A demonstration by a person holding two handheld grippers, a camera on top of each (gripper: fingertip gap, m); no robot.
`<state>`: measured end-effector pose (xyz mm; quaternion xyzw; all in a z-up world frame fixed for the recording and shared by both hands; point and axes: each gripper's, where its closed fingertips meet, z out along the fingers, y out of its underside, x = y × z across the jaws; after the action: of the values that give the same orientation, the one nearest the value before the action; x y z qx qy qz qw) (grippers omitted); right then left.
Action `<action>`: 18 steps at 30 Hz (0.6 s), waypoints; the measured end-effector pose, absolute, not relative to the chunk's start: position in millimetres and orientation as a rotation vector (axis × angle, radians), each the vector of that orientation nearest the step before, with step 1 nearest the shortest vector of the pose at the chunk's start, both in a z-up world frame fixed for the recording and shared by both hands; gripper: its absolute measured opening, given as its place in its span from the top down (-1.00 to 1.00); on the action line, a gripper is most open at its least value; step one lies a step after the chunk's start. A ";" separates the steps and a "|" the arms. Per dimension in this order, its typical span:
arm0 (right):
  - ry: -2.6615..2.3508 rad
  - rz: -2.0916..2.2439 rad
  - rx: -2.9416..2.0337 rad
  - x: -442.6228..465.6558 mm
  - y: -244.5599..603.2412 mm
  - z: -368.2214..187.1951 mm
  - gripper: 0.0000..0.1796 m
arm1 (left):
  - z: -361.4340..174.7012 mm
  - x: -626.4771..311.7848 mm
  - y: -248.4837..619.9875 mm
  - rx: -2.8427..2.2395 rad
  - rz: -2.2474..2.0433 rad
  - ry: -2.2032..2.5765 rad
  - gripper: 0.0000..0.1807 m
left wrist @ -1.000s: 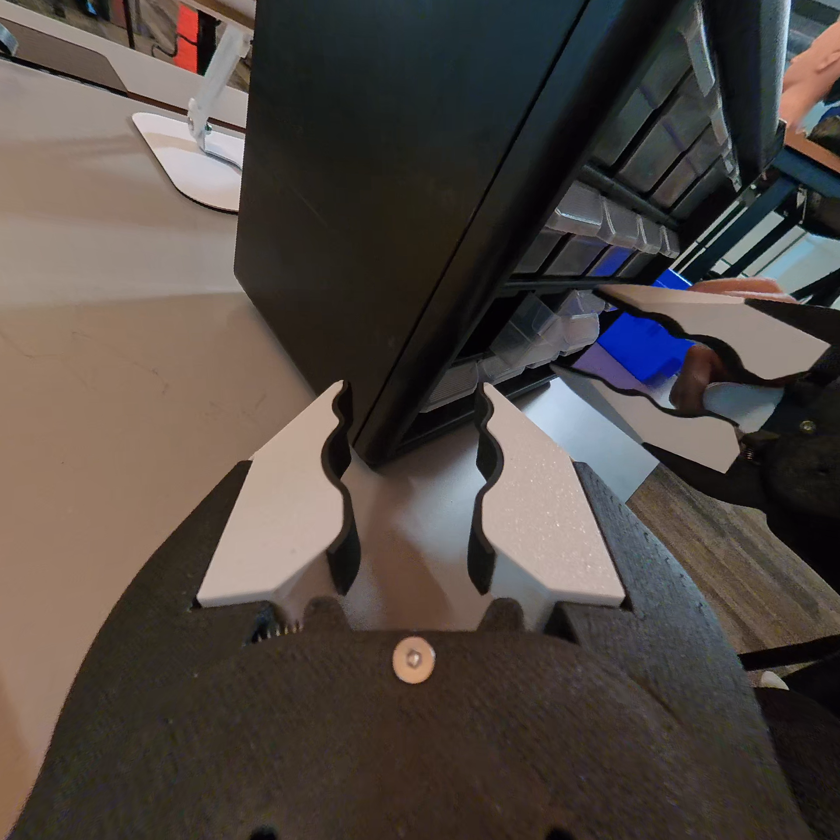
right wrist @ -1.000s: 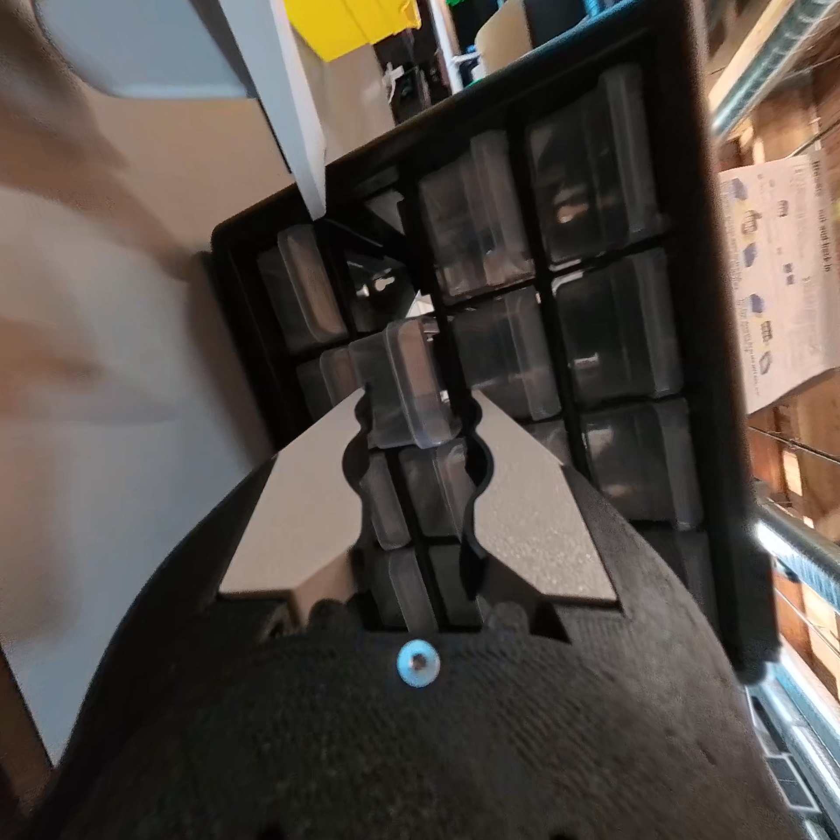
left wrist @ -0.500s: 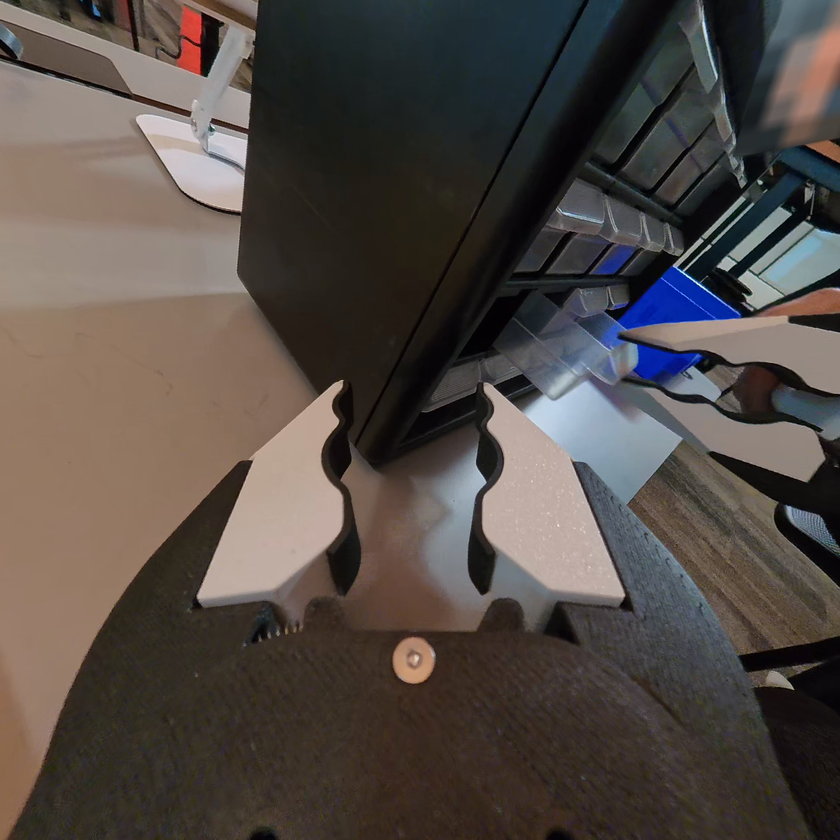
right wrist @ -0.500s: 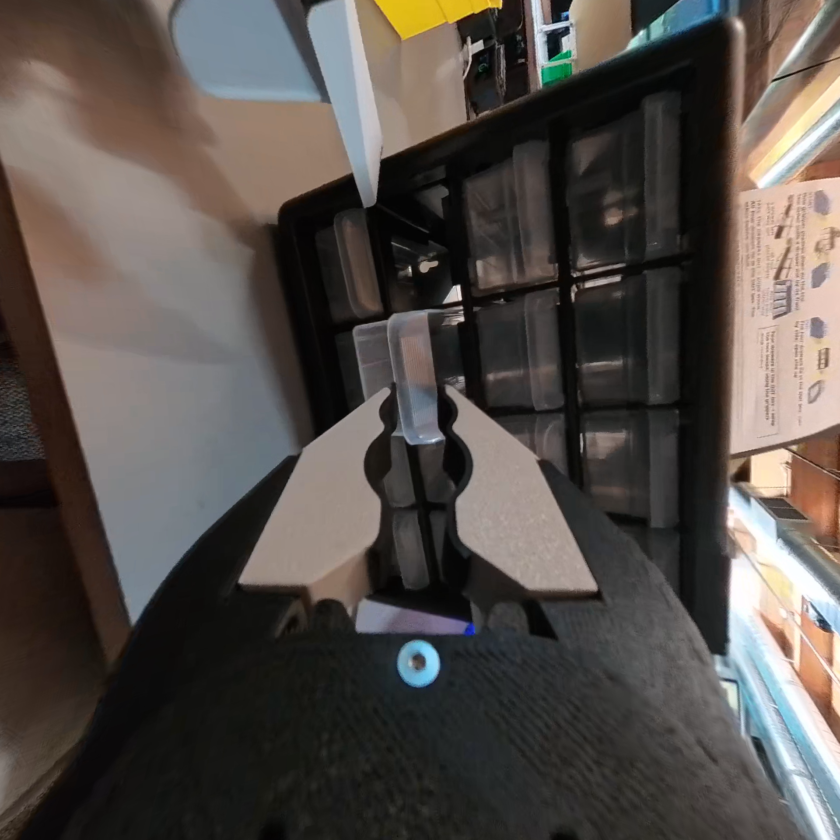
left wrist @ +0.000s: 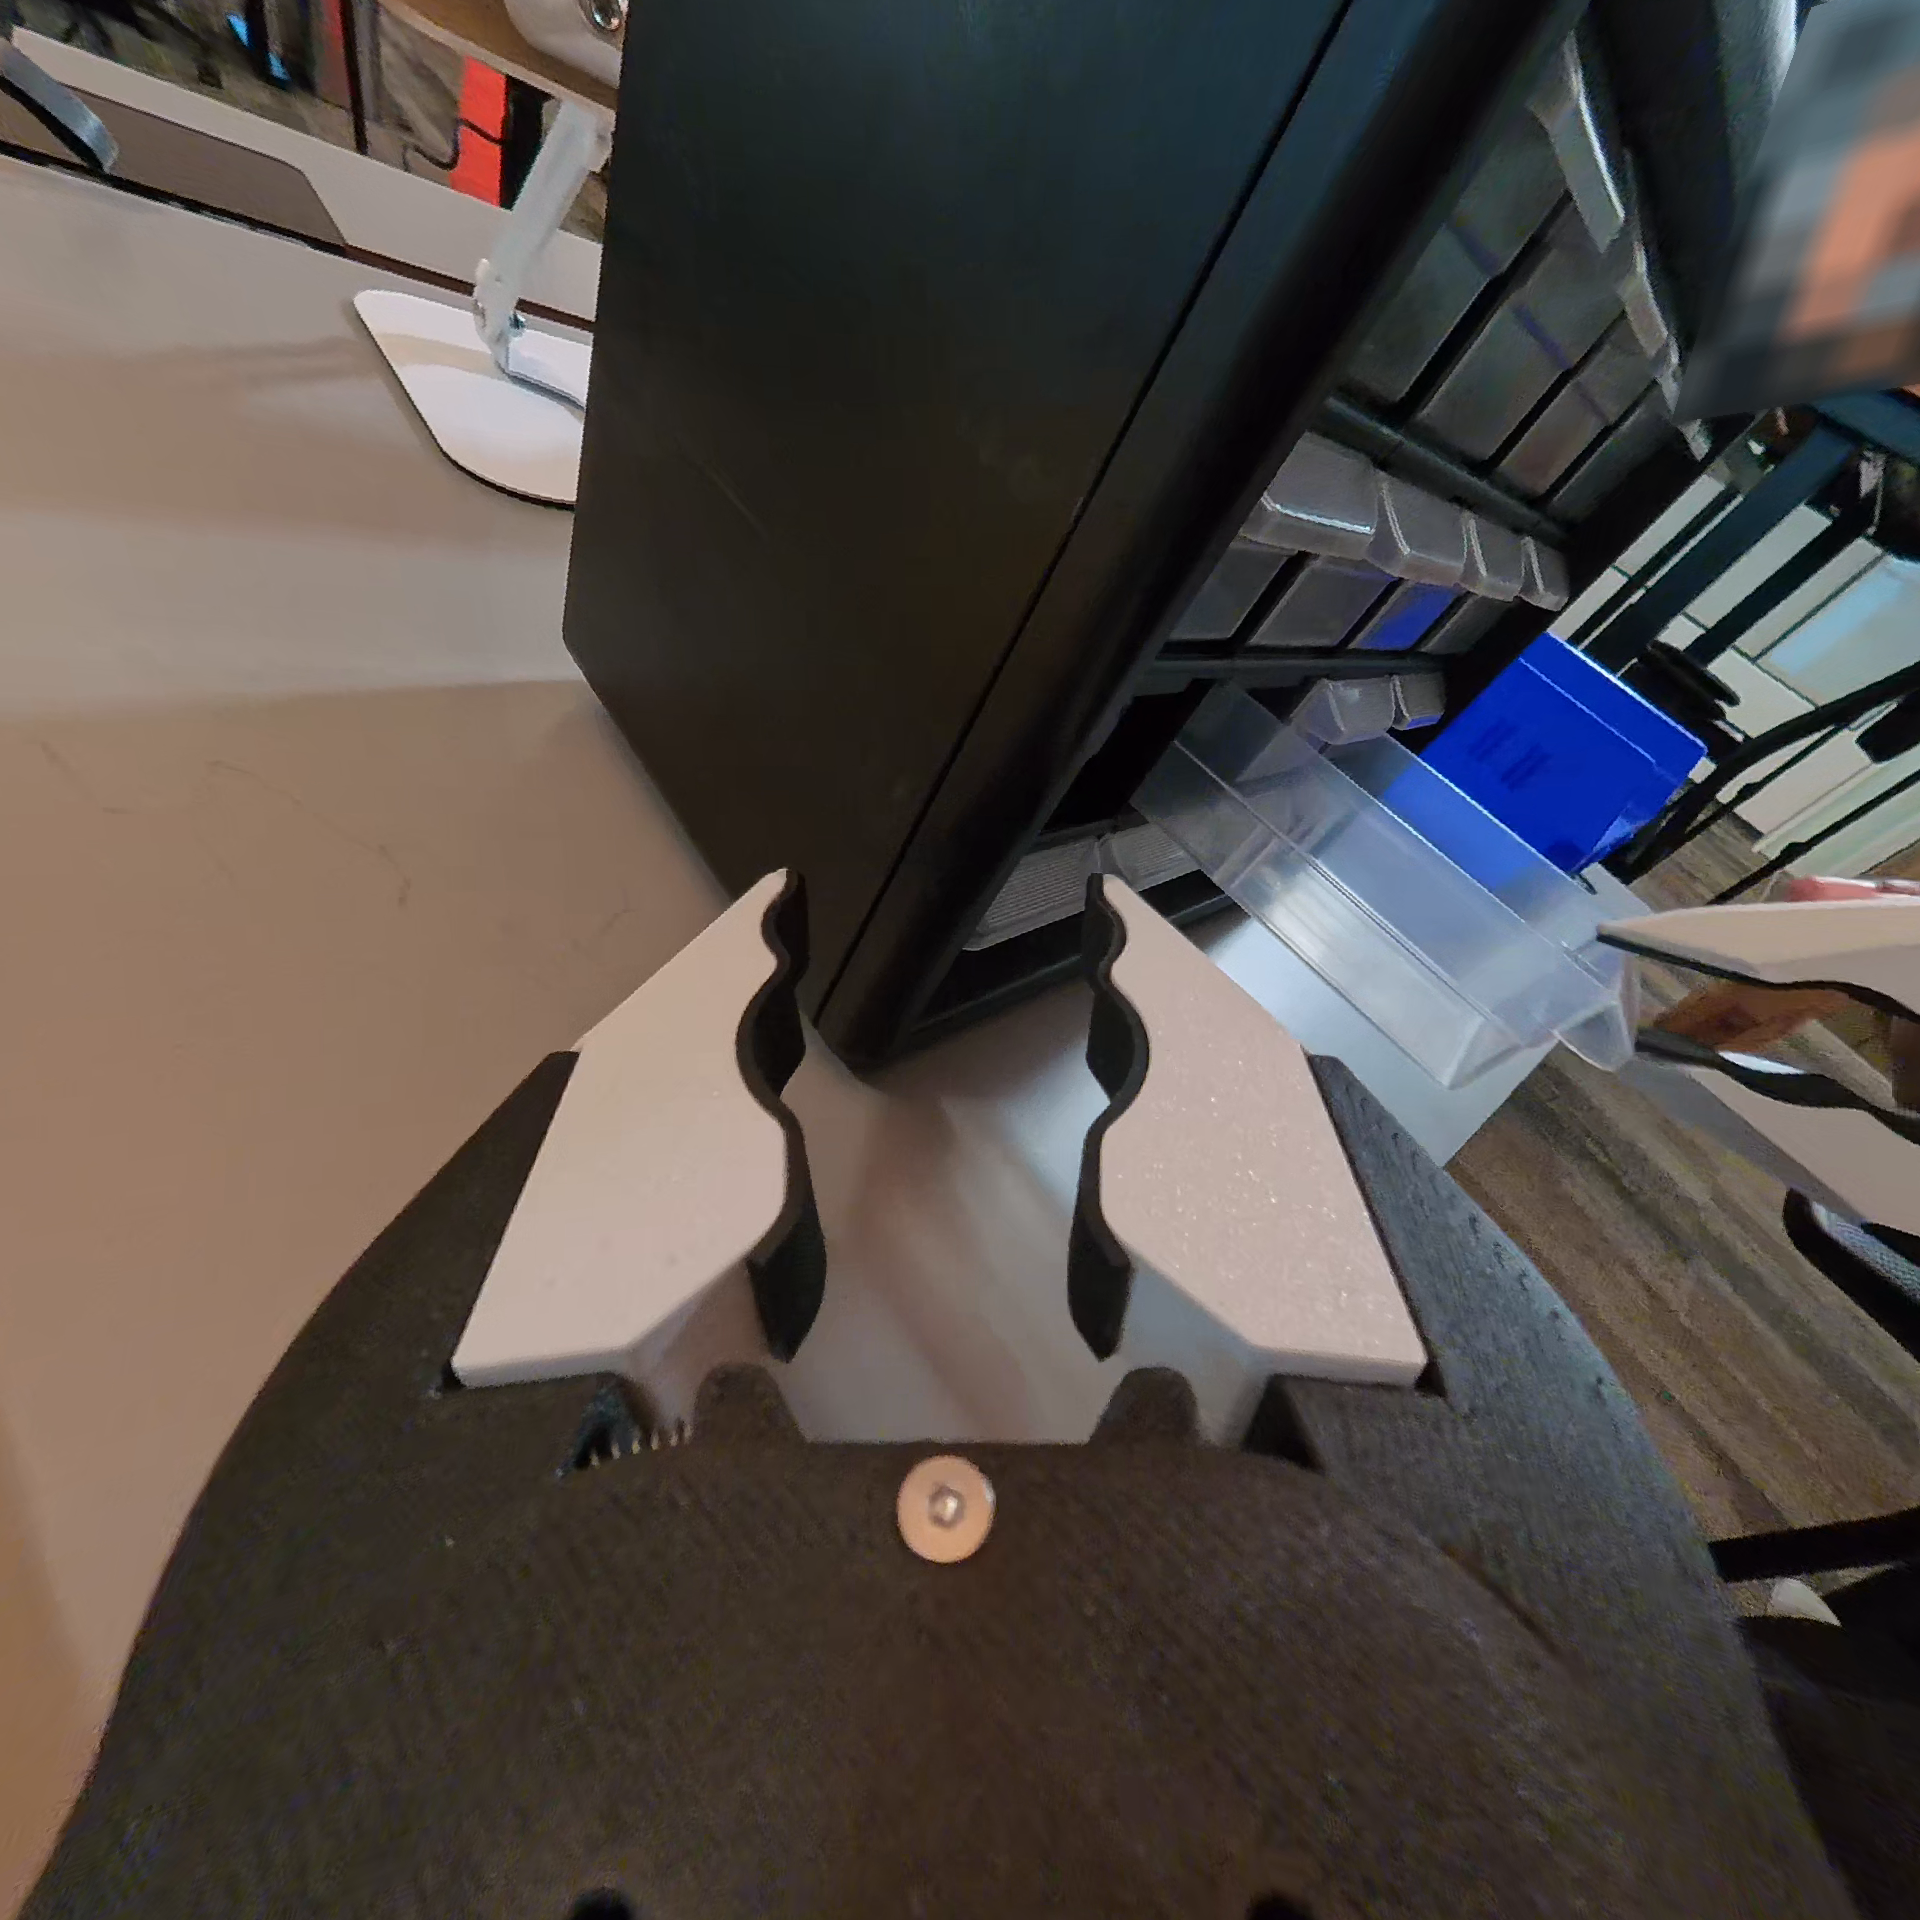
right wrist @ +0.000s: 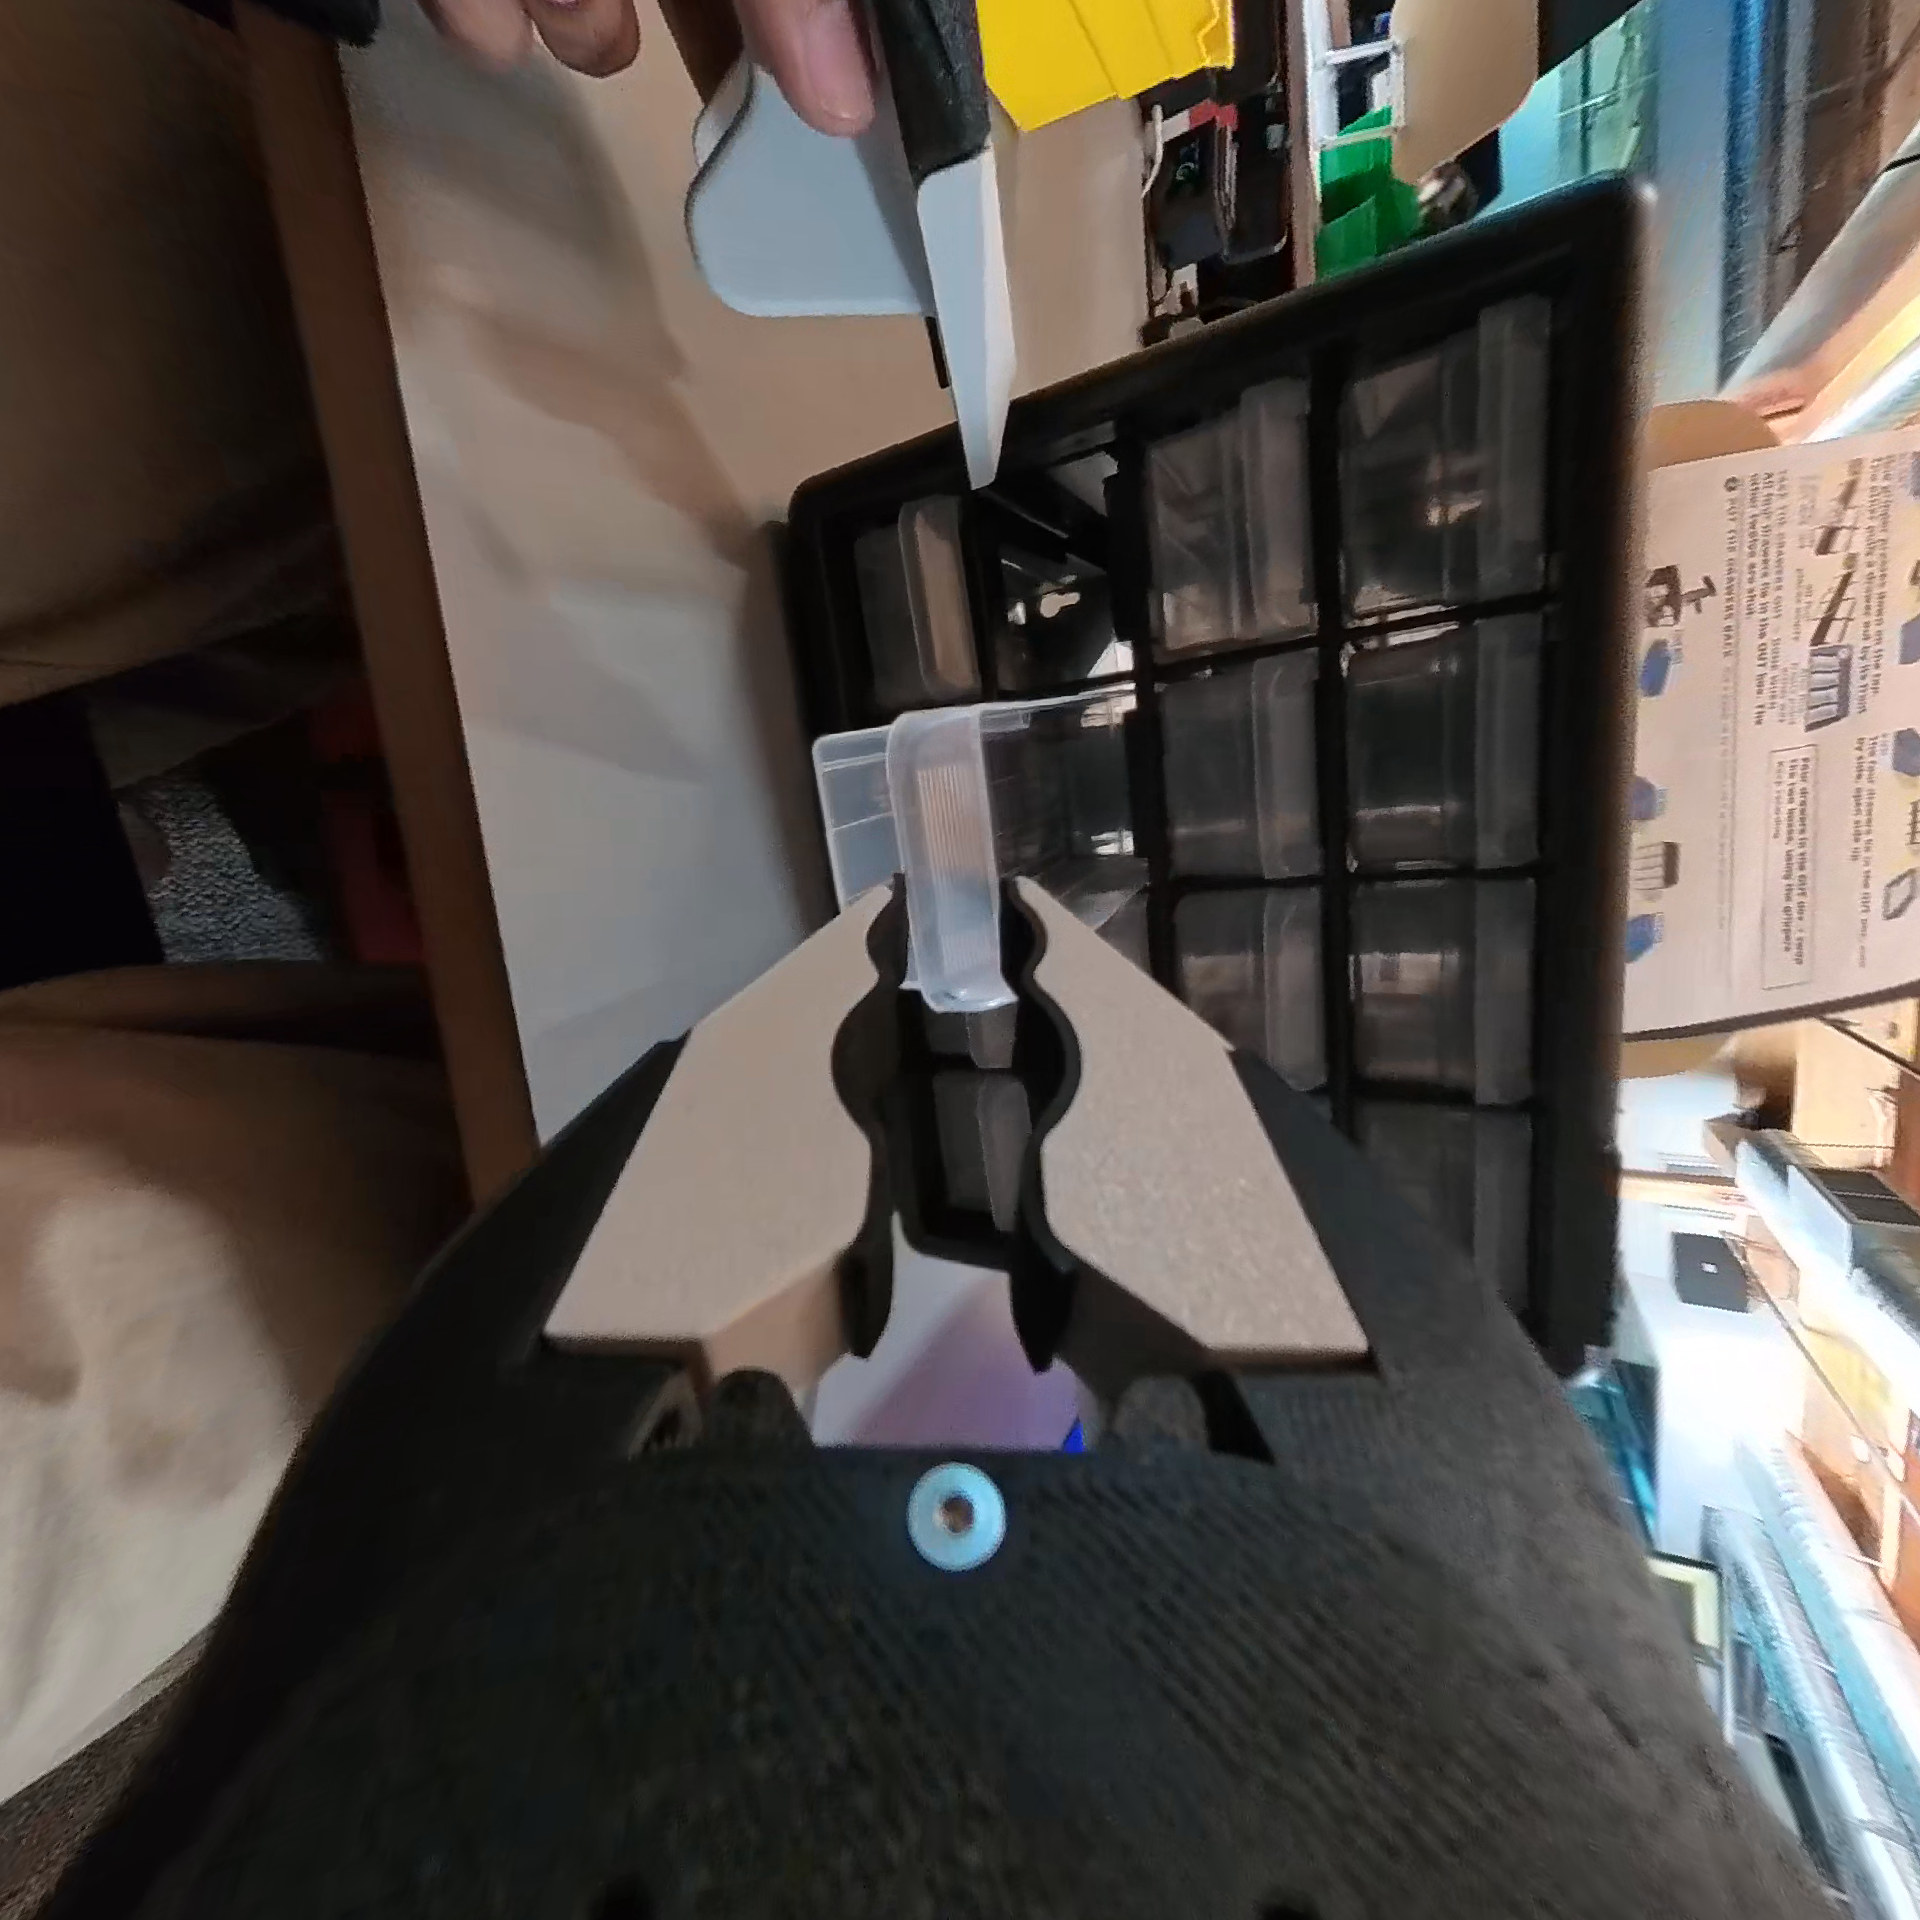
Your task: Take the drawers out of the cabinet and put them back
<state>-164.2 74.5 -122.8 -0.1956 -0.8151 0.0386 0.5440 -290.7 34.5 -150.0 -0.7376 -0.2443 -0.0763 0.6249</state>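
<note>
My right gripper [right wrist: 954, 925] jaws are clamped on the handle of a clear drawer [left wrist: 1382, 894] drawn most of the way out of the black cabinet [left wrist: 883, 436], my left gripper [left wrist: 940, 987] jaws apart around its corner, with most drawers left inside.

Left gripper [left wrist: 940, 940]: fingers spread wide apart, nothing pinched between them; the left fingertip [left wrist: 774, 904] sits against a black corner edge, the right fingertip clear of it.
Left gripper seen from the right wrist: enters from the top, one pale finger angled downward, a hand [right wrist: 727, 42] wrapped on its grip.
Right gripper [right wrist: 951, 909]: rolled sideways, fingers drawn close, clamping a clear tab at the tips.
</note>
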 end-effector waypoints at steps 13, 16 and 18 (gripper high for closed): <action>-2.037 0.135 -0.499 -148.4 66.4 -111.9 0.81 | -150.2 -291.4 34.2 -1.703 -0.141 -0.542 0.44; -2.067 0.139 -0.501 -144.6 64.5 -108.2 0.81 | -150.2 -290.7 34.6 -1.709 -0.126 -0.528 0.44; -2.086 0.159 -0.506 -142.2 62.5 -104.3 0.81 | -150.4 -290.3 34.8 -1.712 -0.122 -0.525 0.44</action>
<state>-142.2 62.5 -104.3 -0.2071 -0.8529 0.0650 0.4748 -290.3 34.8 -150.4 -0.7456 -0.2285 -0.0533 0.6237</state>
